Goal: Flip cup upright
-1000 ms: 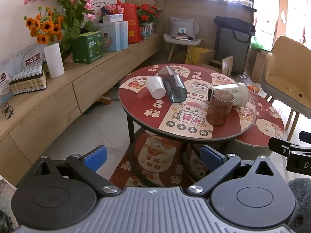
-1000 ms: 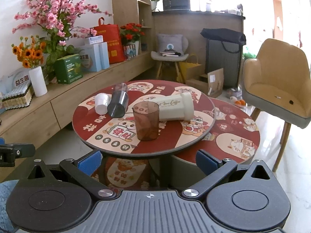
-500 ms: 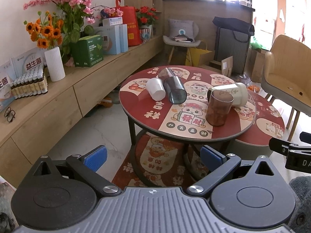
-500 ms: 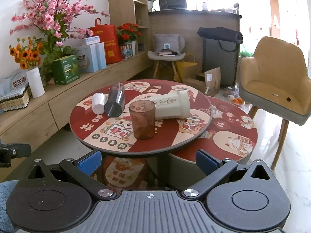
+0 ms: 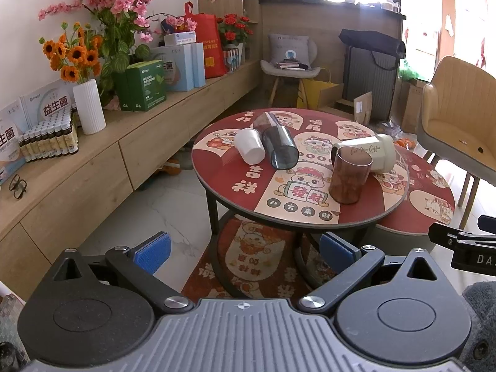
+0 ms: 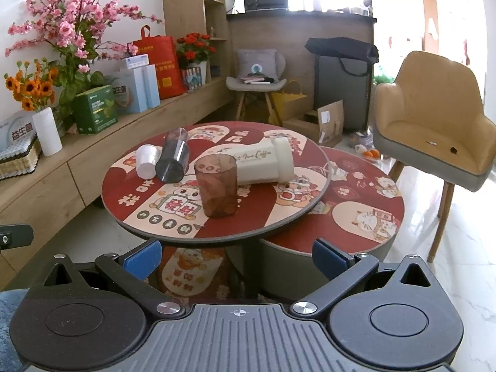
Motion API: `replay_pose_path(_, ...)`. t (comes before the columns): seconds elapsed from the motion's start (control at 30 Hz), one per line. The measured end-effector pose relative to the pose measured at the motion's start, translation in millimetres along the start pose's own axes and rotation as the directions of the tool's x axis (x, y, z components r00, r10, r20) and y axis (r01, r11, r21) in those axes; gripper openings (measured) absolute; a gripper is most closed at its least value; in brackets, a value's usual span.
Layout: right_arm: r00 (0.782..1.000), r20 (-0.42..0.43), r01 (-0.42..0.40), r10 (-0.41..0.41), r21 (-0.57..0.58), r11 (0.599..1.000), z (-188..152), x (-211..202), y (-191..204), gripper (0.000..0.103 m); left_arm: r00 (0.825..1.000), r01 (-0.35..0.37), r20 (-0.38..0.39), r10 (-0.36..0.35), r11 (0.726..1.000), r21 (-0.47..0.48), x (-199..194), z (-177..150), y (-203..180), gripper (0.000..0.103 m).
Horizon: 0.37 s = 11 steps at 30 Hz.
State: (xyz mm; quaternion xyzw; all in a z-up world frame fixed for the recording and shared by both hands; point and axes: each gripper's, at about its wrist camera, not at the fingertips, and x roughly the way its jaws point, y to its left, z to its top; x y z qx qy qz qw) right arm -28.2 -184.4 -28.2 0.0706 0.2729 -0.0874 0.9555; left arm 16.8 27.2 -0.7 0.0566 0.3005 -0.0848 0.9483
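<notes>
Several cups are on the round red table. A brown translucent cup stands upright near the front. A cream coffee cup lies on its side behind it. A dark grey translucent cup and a small white cup lie on their sides at the left. My left gripper is open and empty, well short of the table. My right gripper is open and empty, just in front of the table's edge.
A lower red round table sits to the right of the main one. A yellow armchair stands at the right. A long wooden sideboard with flowers, boxes and a white vase runs along the left wall.
Both grippers have drawn slightly back and shifted, so the table sits a little differently in view. The cups have not moved. Both grippers stay open.
</notes>
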Motion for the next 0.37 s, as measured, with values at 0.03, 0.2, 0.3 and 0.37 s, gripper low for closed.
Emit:
replay_pose_path(0.03,1.0,-0.001,0.001,-0.001,0.0,1.0,-0.1,-0.3,0.4,0.103,1.0,0.0,0.0,0.0,1.0,-0.001,-0.3,0.1,0.5,0.103)
replay_pose_path(0.2,1.0,-0.002,0.003,-0.003,0.002,1.0,-0.1,0.5,0.1,0.103,1.0,0.001,0.007,-0.001,1.0,0.0,-1.2,0.6,0.6,0.103)
replay_pose_path(0.3,1.0,-0.002,0.002,-0.002,0.001,1.0,-0.2,0.3,0.2,0.103,1.0,0.001,0.008,-0.001,1.0,0.002,-1.5,-0.1,-0.6,0.103)
replay_pose_path(0.37,1.0,-0.002,0.002,-0.002,0.001,1.0,-0.2,0.2,0.1,0.103,1.0,0.003,0.007,-0.003,1.0,0.002,-1.6,-0.3,-0.8,0.103)
